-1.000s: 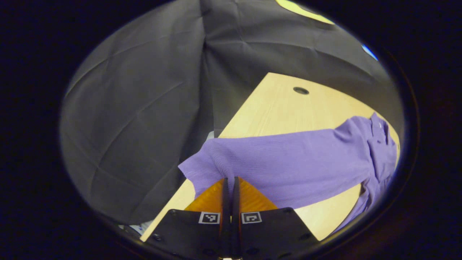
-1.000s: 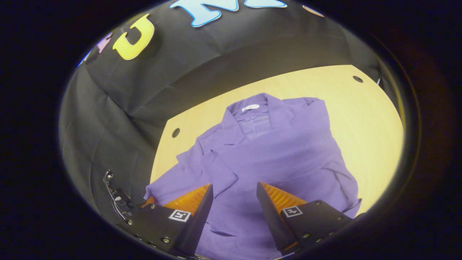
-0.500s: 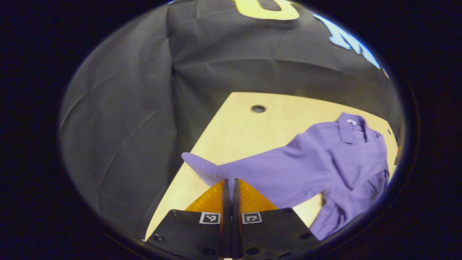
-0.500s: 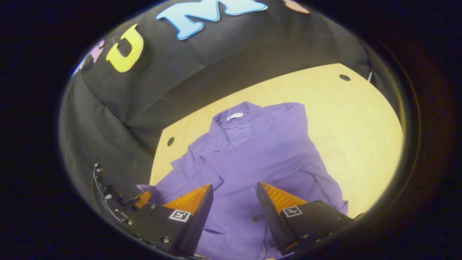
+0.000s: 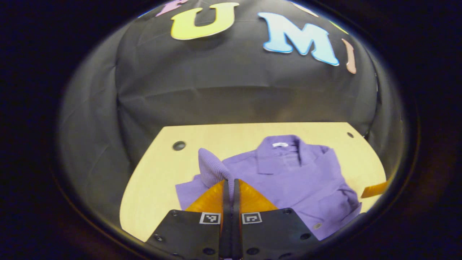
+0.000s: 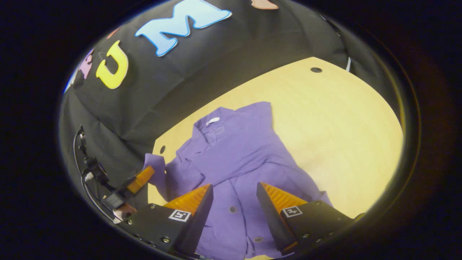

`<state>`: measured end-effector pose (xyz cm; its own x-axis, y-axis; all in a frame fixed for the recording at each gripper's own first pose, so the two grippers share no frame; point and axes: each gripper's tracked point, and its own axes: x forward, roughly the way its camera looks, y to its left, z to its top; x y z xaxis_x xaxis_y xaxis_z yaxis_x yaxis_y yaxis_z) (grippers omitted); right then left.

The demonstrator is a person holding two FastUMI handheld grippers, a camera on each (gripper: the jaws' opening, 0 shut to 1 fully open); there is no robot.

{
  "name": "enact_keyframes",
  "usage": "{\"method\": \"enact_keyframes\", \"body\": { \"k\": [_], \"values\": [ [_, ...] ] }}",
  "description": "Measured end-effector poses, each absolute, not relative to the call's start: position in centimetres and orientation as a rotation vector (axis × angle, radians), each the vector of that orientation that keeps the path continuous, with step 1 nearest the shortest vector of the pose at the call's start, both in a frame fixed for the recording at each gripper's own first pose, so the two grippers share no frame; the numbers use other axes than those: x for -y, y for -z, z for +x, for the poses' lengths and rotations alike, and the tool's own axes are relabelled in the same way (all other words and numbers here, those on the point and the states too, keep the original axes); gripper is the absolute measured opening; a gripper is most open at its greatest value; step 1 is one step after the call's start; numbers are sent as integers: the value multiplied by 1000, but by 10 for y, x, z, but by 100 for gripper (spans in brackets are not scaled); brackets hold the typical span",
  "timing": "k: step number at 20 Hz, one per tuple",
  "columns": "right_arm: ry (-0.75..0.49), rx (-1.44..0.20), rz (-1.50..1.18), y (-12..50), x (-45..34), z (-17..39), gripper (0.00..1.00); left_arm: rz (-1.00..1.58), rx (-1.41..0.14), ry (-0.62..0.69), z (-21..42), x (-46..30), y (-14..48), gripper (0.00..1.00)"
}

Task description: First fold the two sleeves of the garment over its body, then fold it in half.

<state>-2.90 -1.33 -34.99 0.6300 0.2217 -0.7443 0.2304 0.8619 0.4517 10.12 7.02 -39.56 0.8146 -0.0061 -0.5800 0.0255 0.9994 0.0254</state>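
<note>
The left gripper [image 5: 229,187] is pinching the cuff end of a purple sleeve [image 5: 211,168], its jaws pressed together on the knit cloth, and the sleeve is rising in a hump just left of the garment [image 5: 299,180]. To do this fold well, I judge the cuff should be travelling low and straight across toward the collar [image 5: 279,153] side of the chest, with the sleeve kept flat so it is not twisting, and the grip loosened only once the cuff is lying on the body.

The right gripper [image 6: 234,196] is hovering over the lower front of the garment, near its buttons [image 6: 232,209]; its jaws are standing wide apart, holding nothing. Whether their tips are brushing the cloth I cannot tell.

Beyond both, the garment is lying front-up on the pale wooden table [image 6: 343,126], collar toward the far edge.
</note>
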Motion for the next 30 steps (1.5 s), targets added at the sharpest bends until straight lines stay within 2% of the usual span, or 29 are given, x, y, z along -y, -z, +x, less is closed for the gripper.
{"method": "enact_keyframes", "body": {
  "k": [10, 16, 18, 21, 22, 24, 25, 26, 29, 30],
  "values": [
    [211, -849, 660, 349, 104, -89, 77, 67, -619, 386, 108, 165, 388, 7],
    [259, -833, 685, 350, 127, -111, 77, 123, -712, 404, 107, 206, 416, 7],
    [265, -829, 693, 349, 132, -118, 77, 64, -718, 442, 105, 218, 416, 14],
    [268, -834, 697, 352, 137, -122, 77, 76, -701, 455, 100, 219, 409, 96],
    [264, -838, 694, 352, 137, -122, 77, 88, -700, 454, 99, 217, 409, 92],
    [251, -851, 682, 356, 135, -129, 77, 106, -715, 446, 89, 207, 411, 93],
    [243, -863, 673, 358, 132, -132, 77, 106, -726, 436, 80, 197, 414, 96],
    [232, -875, 663, 361, 131, -136, 77, 98, -741, 433, 69, 186, 417, 93],
    [197, -923, 630, 372, 122, -146, 77, 92, -782, 414, 36, 152, 429, 93],
    [186, -942, 618, 376, 119, -150, 77, 96, -799, 403, 23, 138, 434, 97]
  ]
}}
